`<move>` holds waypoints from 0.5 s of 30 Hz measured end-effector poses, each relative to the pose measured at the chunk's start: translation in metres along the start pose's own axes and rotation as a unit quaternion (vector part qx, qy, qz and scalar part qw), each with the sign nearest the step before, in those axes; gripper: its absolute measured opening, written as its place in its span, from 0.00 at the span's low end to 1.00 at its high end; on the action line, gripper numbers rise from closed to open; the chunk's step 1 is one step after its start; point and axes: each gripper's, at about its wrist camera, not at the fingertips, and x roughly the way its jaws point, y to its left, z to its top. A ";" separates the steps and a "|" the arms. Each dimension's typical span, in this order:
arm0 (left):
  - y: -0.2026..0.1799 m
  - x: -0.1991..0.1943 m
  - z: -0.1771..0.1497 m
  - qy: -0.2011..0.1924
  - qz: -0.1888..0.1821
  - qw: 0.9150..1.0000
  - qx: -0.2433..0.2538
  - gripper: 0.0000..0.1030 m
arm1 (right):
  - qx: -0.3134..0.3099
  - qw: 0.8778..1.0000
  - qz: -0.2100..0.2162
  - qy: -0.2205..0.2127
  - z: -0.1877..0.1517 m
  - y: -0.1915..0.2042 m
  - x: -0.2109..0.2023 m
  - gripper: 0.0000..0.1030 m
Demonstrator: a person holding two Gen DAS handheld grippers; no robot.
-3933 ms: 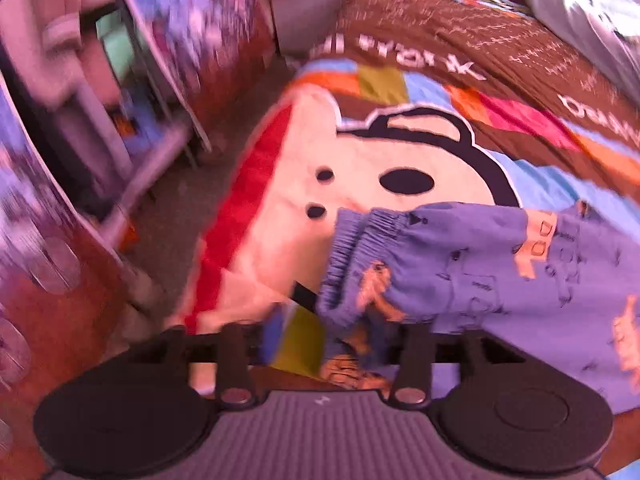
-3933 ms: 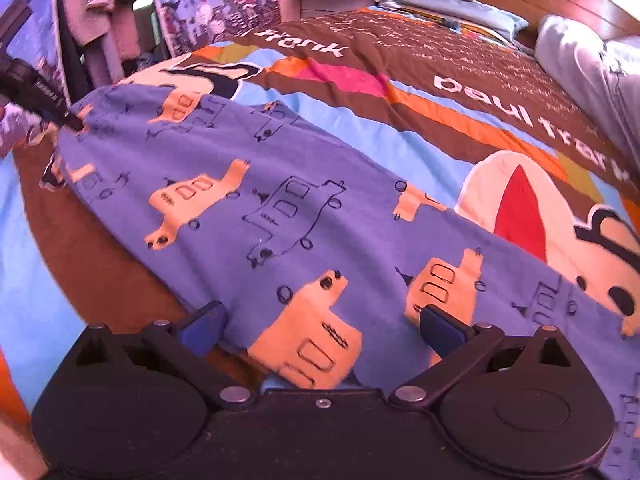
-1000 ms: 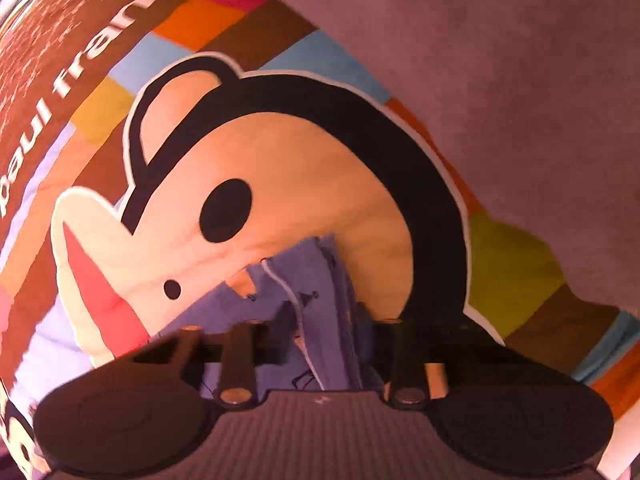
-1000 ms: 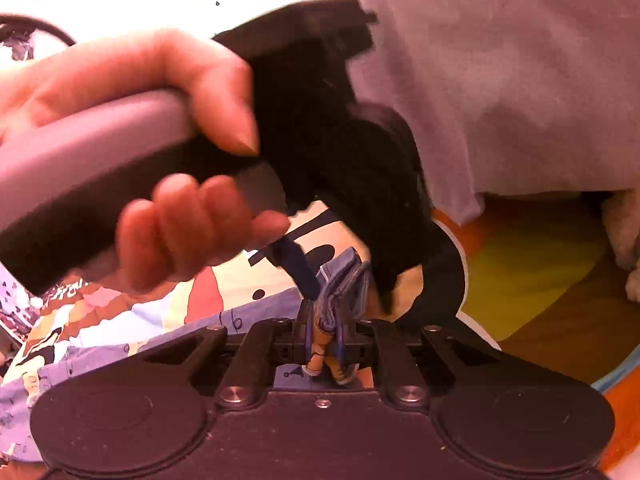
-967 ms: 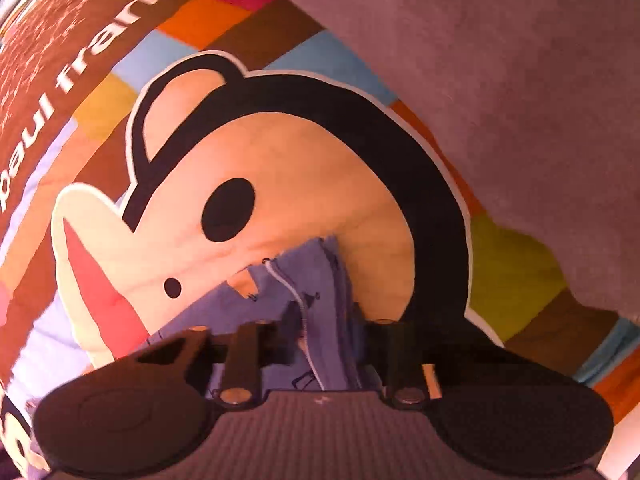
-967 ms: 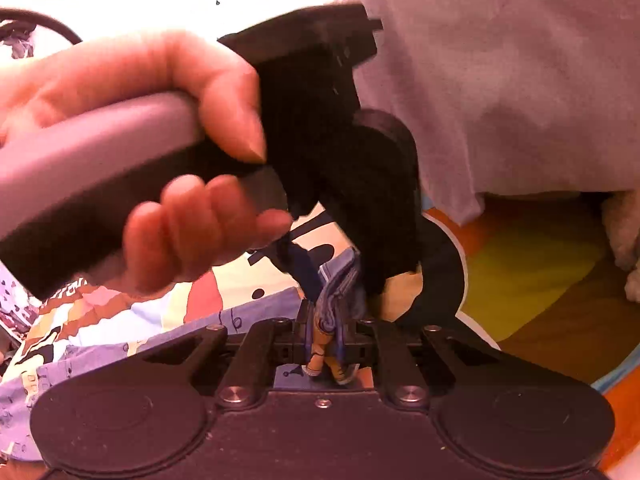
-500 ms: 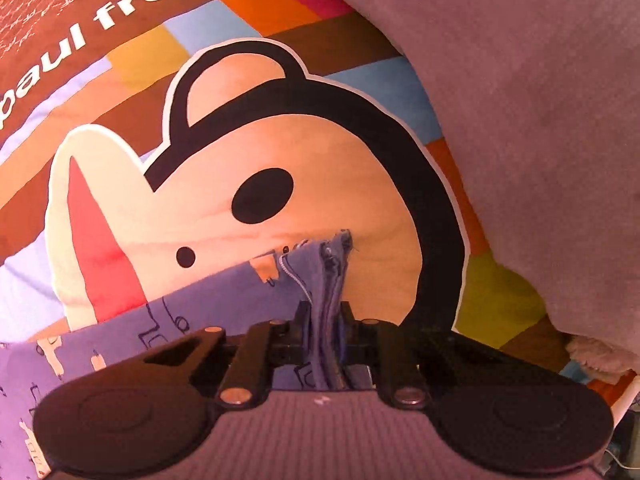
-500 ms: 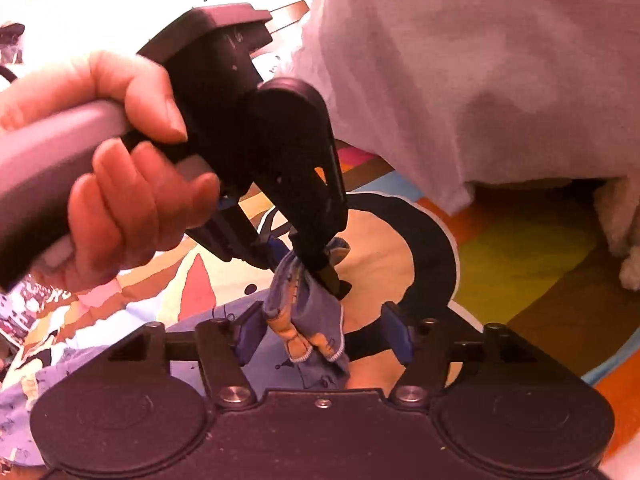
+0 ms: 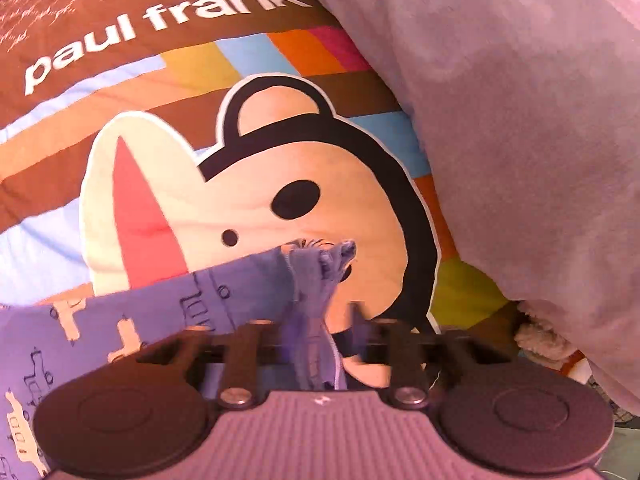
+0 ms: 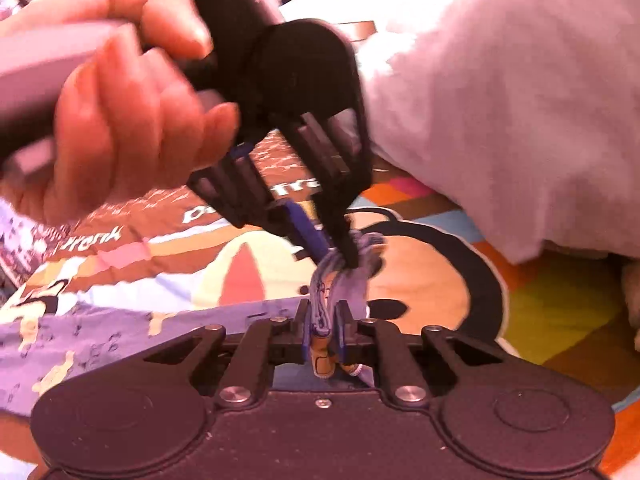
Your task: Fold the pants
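Observation:
The purple pants (image 9: 168, 312) with orange car prints lie across the bedspread, and their bunched end (image 9: 320, 264) rises between my grippers. My left gripper (image 9: 320, 320) has its fingers spread apart around that bunched cloth. In the right wrist view the left gripper (image 10: 332, 248) reaches down from above, its fingertips at the top of the bunch. My right gripper (image 10: 326, 320) is shut on the bunched pants end (image 10: 340, 276), just below the left gripper.
The bedspread (image 9: 320, 184) has a large monkey-face print and "paul frank" lettering (image 9: 160, 28). A person's grey-clad body (image 9: 520, 120) fills the right side, close to both grippers. A hand (image 10: 120, 112) holds the left gripper's handle.
My right gripper has shut on the bunched pants end, having been open half a second ago. My left gripper's fingers have spread apart. The cloth end has lifted slightly.

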 end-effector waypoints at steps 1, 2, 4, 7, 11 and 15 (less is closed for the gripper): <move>0.004 -0.003 -0.002 -0.003 0.000 1.000 0.000 0.62 | -0.010 1.000 0.003 -0.003 0.002 0.003 -0.007 0.12; 0.008 -0.001 -0.004 -0.006 0.005 1.000 0.002 0.62 | -0.024 1.000 0.006 -0.008 0.001 0.011 -0.011 0.12; 0.013 -0.002 -0.009 -0.004 0.013 1.000 0.009 0.62 | -0.053 0.998 0.008 -0.011 -0.004 0.025 -0.012 0.12; 0.023 0.004 -0.015 0.002 0.023 1.000 -0.001 0.54 | -0.083 0.996 0.012 -0.007 -0.008 0.039 -0.014 0.12; 0.039 0.010 -0.022 -0.010 0.023 0.999 -0.036 0.12 | -0.074 0.997 0.019 -0.001 -0.006 0.038 -0.016 0.12; 0.039 0.001 -0.030 -0.043 0.022 0.998 -0.043 0.10 | -0.071 0.997 0.025 0.008 -0.006 0.036 -0.015 0.12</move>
